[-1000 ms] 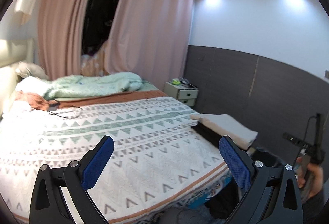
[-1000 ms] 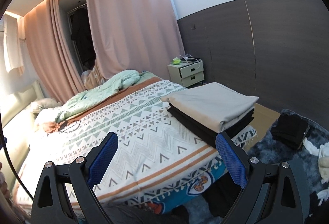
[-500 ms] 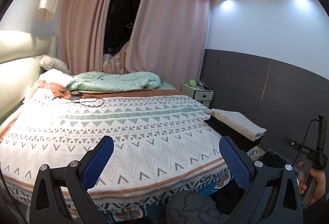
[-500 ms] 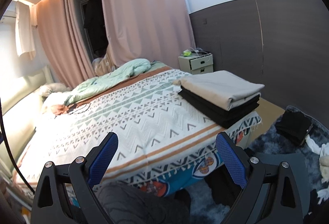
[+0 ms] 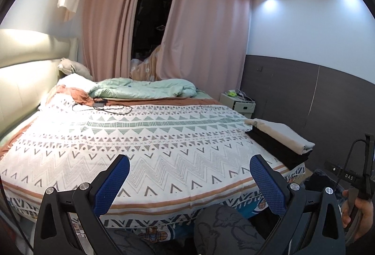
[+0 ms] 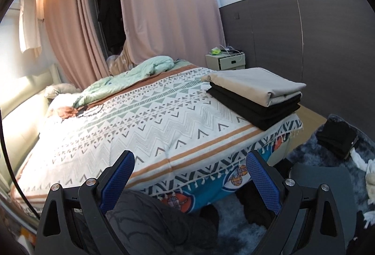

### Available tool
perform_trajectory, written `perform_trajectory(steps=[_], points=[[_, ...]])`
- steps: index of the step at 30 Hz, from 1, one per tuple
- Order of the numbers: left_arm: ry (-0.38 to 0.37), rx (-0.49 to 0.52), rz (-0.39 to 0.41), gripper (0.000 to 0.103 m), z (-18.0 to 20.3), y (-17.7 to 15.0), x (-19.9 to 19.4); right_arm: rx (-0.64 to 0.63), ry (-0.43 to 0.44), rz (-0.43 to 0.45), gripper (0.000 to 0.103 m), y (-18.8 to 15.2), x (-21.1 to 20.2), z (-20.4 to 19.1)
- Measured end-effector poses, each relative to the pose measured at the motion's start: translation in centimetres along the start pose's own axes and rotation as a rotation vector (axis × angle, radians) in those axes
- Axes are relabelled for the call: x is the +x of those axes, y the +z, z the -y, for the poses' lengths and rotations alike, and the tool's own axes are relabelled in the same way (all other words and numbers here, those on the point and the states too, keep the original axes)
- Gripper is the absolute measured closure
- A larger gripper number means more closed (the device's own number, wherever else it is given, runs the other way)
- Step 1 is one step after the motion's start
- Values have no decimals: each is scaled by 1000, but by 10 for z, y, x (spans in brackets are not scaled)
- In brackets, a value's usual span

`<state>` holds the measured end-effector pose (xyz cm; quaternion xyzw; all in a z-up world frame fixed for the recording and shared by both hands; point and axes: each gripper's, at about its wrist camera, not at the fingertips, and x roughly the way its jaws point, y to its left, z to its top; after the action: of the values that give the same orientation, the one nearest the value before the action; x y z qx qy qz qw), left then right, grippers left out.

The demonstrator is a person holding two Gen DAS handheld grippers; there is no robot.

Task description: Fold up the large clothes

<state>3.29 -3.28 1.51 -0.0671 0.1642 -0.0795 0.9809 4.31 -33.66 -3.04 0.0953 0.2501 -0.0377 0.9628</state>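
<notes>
A stack of folded clothes rests on the bed's near right corner: a beige piece (image 6: 260, 85) on top of black pieces (image 6: 253, 108), also seen as the stack (image 5: 281, 137) in the left wrist view. My left gripper (image 5: 189, 168) is open and empty, held in the air before the foot of the patterned bedspread (image 5: 140, 142). My right gripper (image 6: 189, 168) is open and empty too, off the bed's foot edge, with the stack ahead and to its right. The hand holding the right gripper (image 5: 356, 203) shows at the far right of the left wrist view.
A mint duvet (image 5: 145, 88), pillows (image 5: 75, 67) and a charger cable (image 5: 103, 107) lie at the bed's head. A nightstand (image 6: 226, 59) stands by the dark wall. Dark clothes (image 6: 337, 137) lie on a grey rug (image 6: 311, 151). My knee (image 5: 222, 224) is below the grippers.
Both grippers have drawn back and down from the bed, so its foot edge and fringe now show. The left view swung leftward toward the headboard. Both stay open.
</notes>
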Motion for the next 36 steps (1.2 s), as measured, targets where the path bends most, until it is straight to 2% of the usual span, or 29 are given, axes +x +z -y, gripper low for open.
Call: perform_trajectory(steps=[5,10,36], points=[[15,44,10,1,5,-2,-2,1,2,5,7,1,4,-6],[9,9,0,1,-5,-2,-4,-10,13,6,7,-1,4,-10],[29,40,9,1,4,-6,-19,10,26,18,7,-1,-3,-4]])
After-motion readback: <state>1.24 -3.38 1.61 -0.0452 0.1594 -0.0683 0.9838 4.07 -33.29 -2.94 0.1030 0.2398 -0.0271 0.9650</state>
